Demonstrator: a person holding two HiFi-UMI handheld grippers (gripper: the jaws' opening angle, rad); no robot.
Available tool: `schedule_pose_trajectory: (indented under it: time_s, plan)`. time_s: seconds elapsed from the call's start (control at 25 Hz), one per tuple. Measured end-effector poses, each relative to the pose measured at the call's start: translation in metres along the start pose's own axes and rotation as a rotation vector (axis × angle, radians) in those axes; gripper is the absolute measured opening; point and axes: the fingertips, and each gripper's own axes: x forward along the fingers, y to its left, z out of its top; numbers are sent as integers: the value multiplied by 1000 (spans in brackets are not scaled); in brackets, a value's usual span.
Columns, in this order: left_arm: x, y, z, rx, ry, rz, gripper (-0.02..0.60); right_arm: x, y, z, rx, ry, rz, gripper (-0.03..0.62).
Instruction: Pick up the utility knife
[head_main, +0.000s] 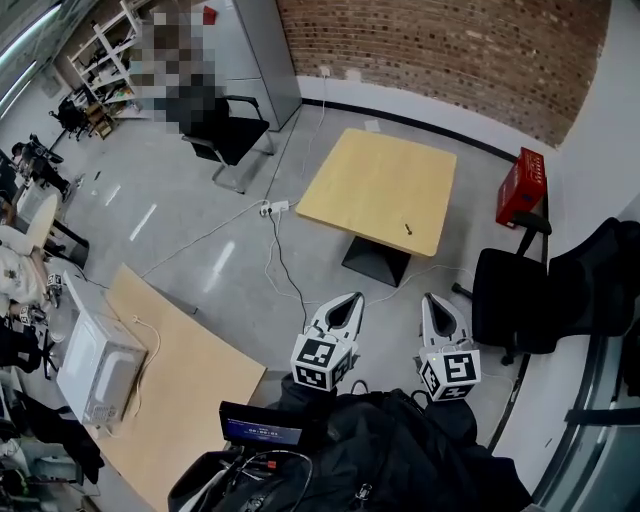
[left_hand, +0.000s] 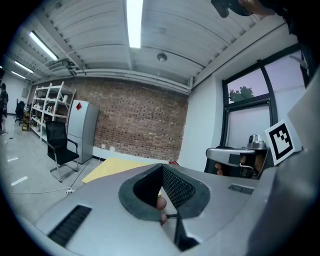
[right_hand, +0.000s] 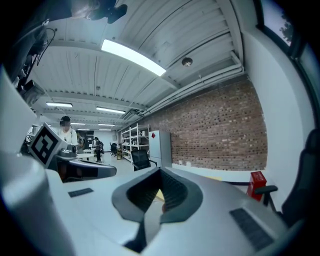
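Your left gripper (head_main: 348, 305) sits close to your body. In the left gripper view its jaws meet at the tips with nothing between them, pointing out towards the brick wall. Open them only if you plan to steady the knife from that side.

The utility knife is most likely the small dark thing (head_main: 408, 228) lying alone near the near right edge of the yellow worktop (head_main: 370, 185). It is too small here to be sure. It lies well apart from both grippers, across open floor, so this step is the approach.

Walk in first, and mind the white cable and power strip (head_main: 275, 208) on the floor beside the worktop's left corner.

Your right gripper (head_main: 433, 305) is the nearer one to the knife's side. Its jaws are also closed tip to tip and empty. Spread them wide before you reach down, come in low along the worktop, and close across the knife's handle rather than its blade end. Keep clear of the black office chair (head_main: 510, 300) at your right.
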Motion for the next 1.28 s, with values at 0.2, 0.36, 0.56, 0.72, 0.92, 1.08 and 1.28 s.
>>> schedule_pose_trajectory:
  time_s: [0.2,0.36,0.56,0.72,0.92,1.08,1.28]
  plan:
    - [2,6,-8,-25,21,-17,0,1,4,-8,3,22,-22,3]
    - [14,3,-7,-43,23,-43,0,8,-4,-9,1,34,-30,3]
    - [31,14,-3,-39,23,-24,0,32,-12,-6,-1,32,-1,3]
    - [50,29,9,-21,14,12,0,58,-25,3,-3,13,29,3]
    - [84,39,27,-1,1,37,0,86,-48,14,-1,-6,55,3]
    - [115,36,35,18,14,33,0,103,-78,19,14,-8,51,3]
    - [146,37,38,26,37,52,0,118,-105,15,39,1,65,3]
